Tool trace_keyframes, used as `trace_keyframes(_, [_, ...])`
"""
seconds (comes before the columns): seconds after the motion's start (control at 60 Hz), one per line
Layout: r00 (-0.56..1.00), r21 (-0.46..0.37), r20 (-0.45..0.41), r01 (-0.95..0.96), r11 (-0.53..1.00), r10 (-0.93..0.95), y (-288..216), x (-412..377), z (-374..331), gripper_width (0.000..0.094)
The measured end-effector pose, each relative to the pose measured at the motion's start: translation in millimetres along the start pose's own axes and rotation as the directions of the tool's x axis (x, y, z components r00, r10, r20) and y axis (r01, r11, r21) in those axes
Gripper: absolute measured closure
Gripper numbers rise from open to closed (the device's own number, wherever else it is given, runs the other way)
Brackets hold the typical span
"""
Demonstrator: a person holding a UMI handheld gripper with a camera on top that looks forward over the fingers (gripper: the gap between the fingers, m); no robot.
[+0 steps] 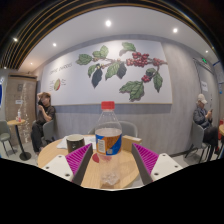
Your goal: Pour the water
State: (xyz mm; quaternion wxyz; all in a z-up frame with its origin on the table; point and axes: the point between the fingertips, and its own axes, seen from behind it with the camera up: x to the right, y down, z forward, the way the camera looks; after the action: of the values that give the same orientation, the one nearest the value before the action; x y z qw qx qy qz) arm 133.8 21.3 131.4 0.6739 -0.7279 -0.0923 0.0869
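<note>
I see my gripper (108, 160) clenched on the clear plastic water bottle with a red cap (108, 140), both pink pads (80, 158) pressing its sides above the round wooden table (60, 152), a dark mug (75, 142) just beyond.

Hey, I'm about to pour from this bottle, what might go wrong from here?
1. The bottle stands between the gripper's pink pads, and whether both press on it is unclear; it may slip when tilted.
2. Its red cap looks still on, so nothing would pour until it comes off.
3. The dark cup sits off to one side on the table, so water may miss it.
</note>
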Motion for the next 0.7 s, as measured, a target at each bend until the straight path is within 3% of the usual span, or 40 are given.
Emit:
trace_keyframes(0.2, [0.999,0.008,-0.047,-0.012,1.000,0.012,-7,-8,56,0.0120])
trace_keyframes(0.233, [0.999,0.005,-0.043,-0.022,1.000,0.022,-6,-12,63,0.0217])
trace_keyframes(0.25, [0.999,0.006,-0.046,-0.020,1.000,0.020,-7,-11,64,0.0365])
trace_keyframes(0.267, [0.998,0.012,-0.054,-0.012,1.000,0.013,-7,-10,67,0.0427])
trace_keyframes(0.417, [0.997,0.071,-0.065,0.053,0.996,-0.049,-10,-15,68,0.0599])
trace_keyframes(0.567, [0.982,0.046,-0.079,0.177,0.983,-0.173,-18,-19,72,0.0616])
trace_keyframes(0.7, [0.824,0.005,-0.162,0.551,0.835,-0.543,-49,-19,115,0.0618])
